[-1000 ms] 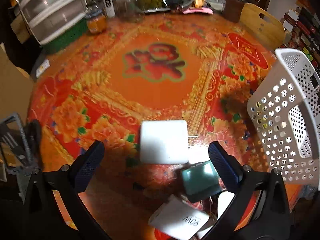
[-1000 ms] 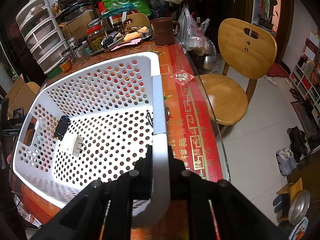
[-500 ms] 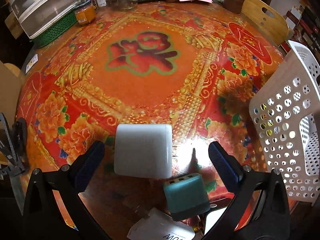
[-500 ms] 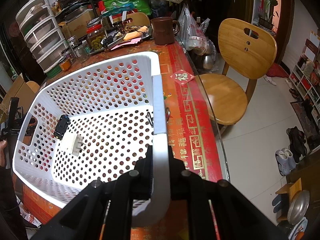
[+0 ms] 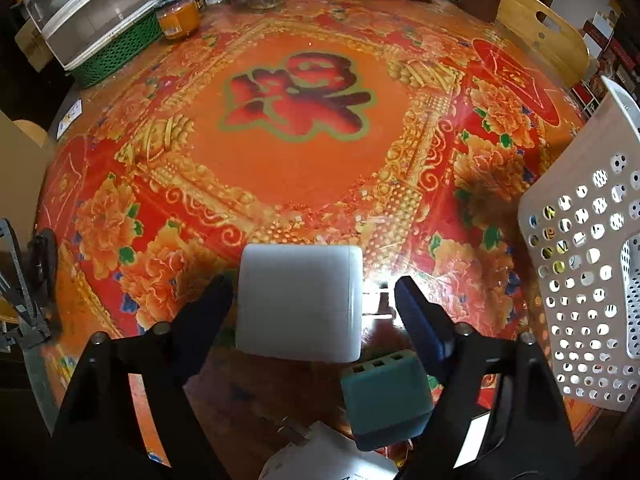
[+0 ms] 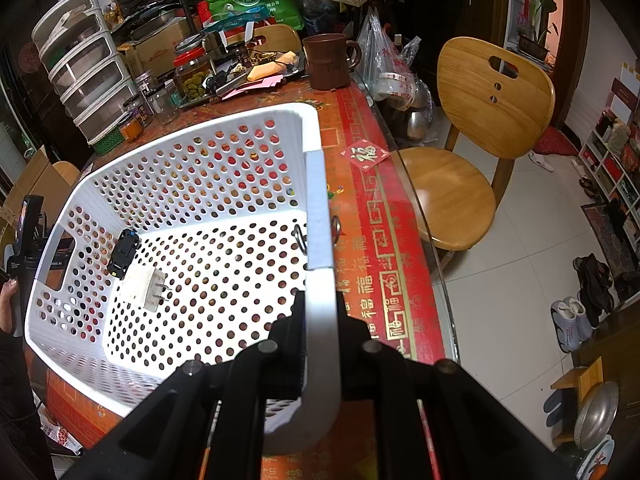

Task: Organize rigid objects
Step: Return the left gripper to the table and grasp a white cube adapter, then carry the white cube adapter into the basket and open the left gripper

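A white charger block [image 5: 300,302] lies on the red flowered tablecloth, its prongs pointing right. My left gripper [image 5: 312,296] straddles it with jaws closing. The left finger [image 5: 208,304] is almost at the block's side, and a gap remains at the right finger [image 5: 416,312]. A teal charger [image 5: 384,396] and a white boxy item [image 5: 324,460] lie nearer the camera. My right gripper [image 6: 320,320] is shut on the rim of the white perforated basket [image 6: 316,200], also seen as the basket [image 5: 592,272] at the right. Inside lie a white plug adapter [image 6: 144,284] and a small black object [image 6: 124,252].
Jars [image 5: 178,18], a plastic drawer unit [image 5: 84,4] and a green crate [image 5: 116,54] line the table's far edge. A brown mug [image 6: 330,60] stands behind the basket. A wooden chair [image 6: 472,128] is beyond the table's right edge [image 6: 420,216]. A person's hand [image 6: 8,300] is at the far left.
My left gripper has sunk toward the white charger block and its fingers have narrowed around it. The right gripper and the basket have not moved.
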### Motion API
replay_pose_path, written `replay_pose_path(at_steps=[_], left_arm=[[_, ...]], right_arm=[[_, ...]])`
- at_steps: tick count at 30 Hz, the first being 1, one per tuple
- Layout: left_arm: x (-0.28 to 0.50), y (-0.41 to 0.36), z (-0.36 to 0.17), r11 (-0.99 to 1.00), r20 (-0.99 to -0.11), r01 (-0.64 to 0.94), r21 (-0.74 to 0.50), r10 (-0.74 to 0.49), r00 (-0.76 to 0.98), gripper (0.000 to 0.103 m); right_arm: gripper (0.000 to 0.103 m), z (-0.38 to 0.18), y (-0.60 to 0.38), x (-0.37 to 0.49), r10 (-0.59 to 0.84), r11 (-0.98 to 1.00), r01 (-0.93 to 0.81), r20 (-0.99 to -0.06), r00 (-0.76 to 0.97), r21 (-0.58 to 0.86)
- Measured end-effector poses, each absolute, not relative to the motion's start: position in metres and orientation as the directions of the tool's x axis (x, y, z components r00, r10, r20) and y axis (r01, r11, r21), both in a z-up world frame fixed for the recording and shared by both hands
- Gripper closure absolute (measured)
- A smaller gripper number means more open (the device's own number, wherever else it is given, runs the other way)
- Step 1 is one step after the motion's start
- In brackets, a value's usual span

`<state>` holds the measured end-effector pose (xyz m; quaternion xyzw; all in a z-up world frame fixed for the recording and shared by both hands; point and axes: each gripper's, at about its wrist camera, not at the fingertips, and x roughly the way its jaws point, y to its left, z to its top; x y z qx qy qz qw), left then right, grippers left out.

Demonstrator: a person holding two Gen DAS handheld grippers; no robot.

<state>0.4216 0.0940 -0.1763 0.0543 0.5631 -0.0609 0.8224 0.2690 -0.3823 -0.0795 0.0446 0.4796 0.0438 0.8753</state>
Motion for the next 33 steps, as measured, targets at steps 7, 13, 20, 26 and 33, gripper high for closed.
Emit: replay_pose_path(at_steps=[7,13,20,26,33], left_arm=[[0.420,0.095,-0.179,0.987,-0.933,0.160,0.010,-0.048,0.355,0.033],[0.418,0.099,-0.175,0.990,-0.927,0.144,0.001,-0.053,0.371,0.033],[0.410,0.100,-0.152,0.989,-0.905,0.147,0.011,-0.053,0.423,0.033],[0.395,0.077,-0.104,0.978,-0.866,0.207,0.041,-0.068,0.495,0.033],[0.368,0.025,-0.034,0.940,-0.803,0.335,0.056,-0.157,0.575,0.033]], right_arm=[[0.094,-0.080,-0.382,0.269,0.118,0.992,-0.034,-0.836,0.536,0.118],[0.094,-0.080,-0.382,0.269,0.117,0.993,-0.034,-0.837,0.535,0.117],[0.094,-0.083,-0.383,0.270,0.117,0.993,-0.034,-0.840,0.531,0.117],[0.094,-0.083,-0.384,0.270,0.116,0.993,-0.036,-0.841,0.529,0.114],[0.094,-0.083,-0.384,0.270,0.116,0.993,-0.037,-0.842,0.527,0.114]])
